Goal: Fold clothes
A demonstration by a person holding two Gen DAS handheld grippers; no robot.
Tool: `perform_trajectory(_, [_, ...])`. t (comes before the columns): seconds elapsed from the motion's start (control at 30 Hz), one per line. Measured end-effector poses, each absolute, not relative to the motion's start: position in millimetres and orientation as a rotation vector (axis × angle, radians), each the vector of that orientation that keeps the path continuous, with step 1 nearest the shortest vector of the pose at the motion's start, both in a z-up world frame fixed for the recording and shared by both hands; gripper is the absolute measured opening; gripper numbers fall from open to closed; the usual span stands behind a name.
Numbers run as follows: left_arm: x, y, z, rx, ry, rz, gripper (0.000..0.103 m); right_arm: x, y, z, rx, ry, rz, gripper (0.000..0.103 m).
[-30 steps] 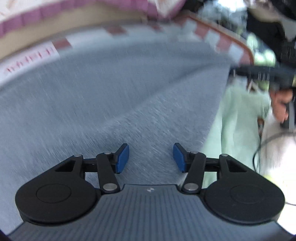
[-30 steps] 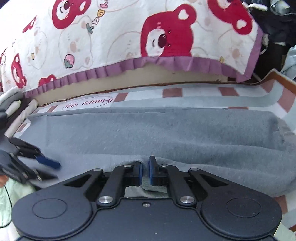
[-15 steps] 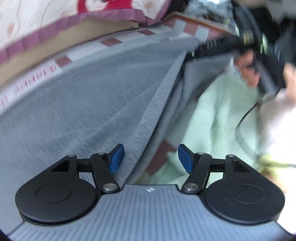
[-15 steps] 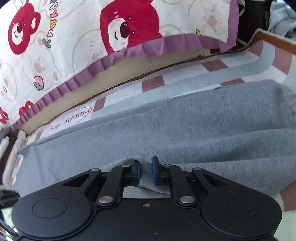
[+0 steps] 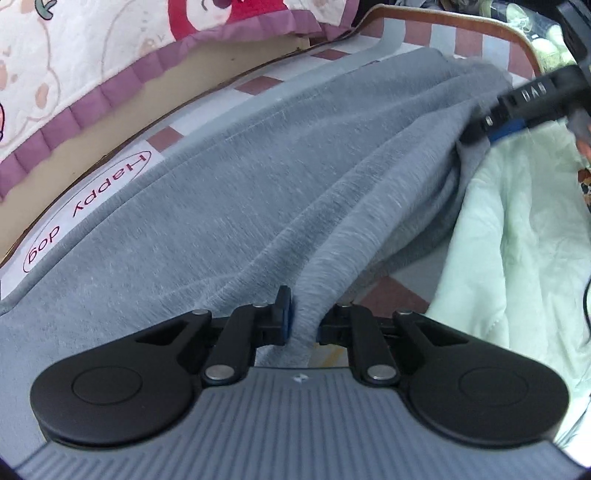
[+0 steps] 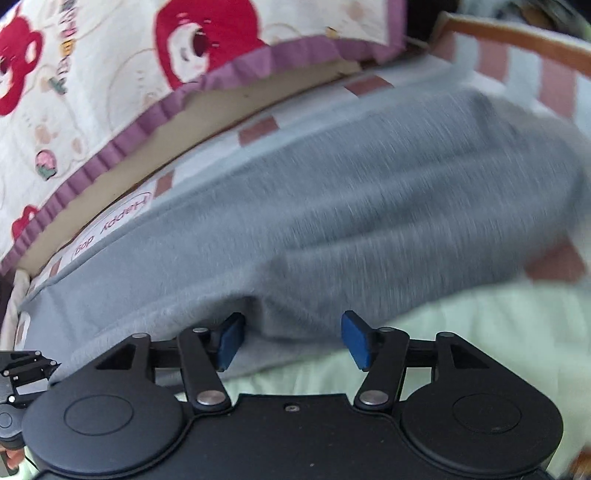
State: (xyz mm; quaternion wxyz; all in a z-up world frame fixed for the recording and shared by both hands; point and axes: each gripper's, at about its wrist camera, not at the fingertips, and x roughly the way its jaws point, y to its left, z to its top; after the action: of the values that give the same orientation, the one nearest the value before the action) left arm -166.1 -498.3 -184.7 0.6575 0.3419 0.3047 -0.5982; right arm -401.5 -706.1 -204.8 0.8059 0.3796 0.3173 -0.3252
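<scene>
A grey garment lies spread over a checked mat. My left gripper is closing, and its pads pinch a raised fold of the grey cloth at the garment's near edge. In the left wrist view, my right gripper shows at the garment's far right corner, blurred, with one blue pad visible. In the right wrist view, my right gripper is opening; the grey garment's edge lies between the spread pads, untouched by them. The left gripper shows at the lower left edge there.
A pale green garment lies beside and under the grey one. A bear-print quilt with a purple frill runs along the back. The mat carries a "Happy dog" label and a brown rim.
The left gripper went from open to pinched on a grey fold. The right gripper let go of the grey edge, spread its fingers and sank lower. Both views rolled.
</scene>
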Motion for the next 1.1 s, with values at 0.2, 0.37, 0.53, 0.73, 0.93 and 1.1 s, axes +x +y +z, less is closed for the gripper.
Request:
perform_trajectory(0.2, [-167,-500,-184,0.744,0.653,-1.341,0.015,-403,-697,-231,1.066,0.596,-0.751,0.071])
perform_trajectory(0.37, [-159,-491,-168,0.728,0.588,-1.34,0.021,-398,-696,-215,0.982,0.424,-0.738,0.006])
perform_trajectory(0.53, [-146,-464,-159,0.699,0.611,-1.363,0.044,-434,-686,-171,0.805,0.291,-0.694,0.003])
perform_trajectory(0.73, [-128,-435,-189,0.811,0.741,-1.129,0.046,-439,-682,-188,0.885,0.364,-0.734,0.003])
perform_trajectory(0.93, [-93,-405,-170,0.65,0.726,-0.931,0.042,-441,-692,-198,0.946,0.384,-0.738,0.004])
perform_trajectory(1.1, [-53,-407,-156,0.505,0.835,-0.929,0.032,-446,-702,-210,1.067,0.394,-0.718,0.006])
